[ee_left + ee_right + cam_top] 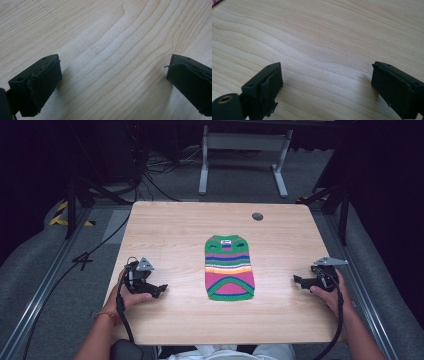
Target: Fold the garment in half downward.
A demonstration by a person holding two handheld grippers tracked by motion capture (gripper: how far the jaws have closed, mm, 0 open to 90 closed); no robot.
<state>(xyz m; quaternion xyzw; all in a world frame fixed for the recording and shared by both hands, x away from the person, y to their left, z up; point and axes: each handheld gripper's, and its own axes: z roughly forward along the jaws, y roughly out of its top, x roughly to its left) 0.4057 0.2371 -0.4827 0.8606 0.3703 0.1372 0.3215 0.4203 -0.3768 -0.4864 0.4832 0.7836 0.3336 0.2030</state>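
Observation:
A small striped knit sweater [228, 268], green-edged with pink, blue, orange and white bands, lies flat in the middle of the wooden table [175, 230]. My left gripper [159, 290] rests near the table's left front, well left of the sweater, jaws wide apart over bare wood [113, 72]. My right gripper [299, 281] sits near the right edge, right of the sweater, also open with nothing between its fingers [325, 77]. A sliver of the sweater [215, 2] peeks in at the top left corner of the right gripper view.
A round grey grommet [257, 216] sits near the table's far edge. Beyond the table are a white table frame [245, 150], cables on the floor [150, 175] and dark stands at both sides.

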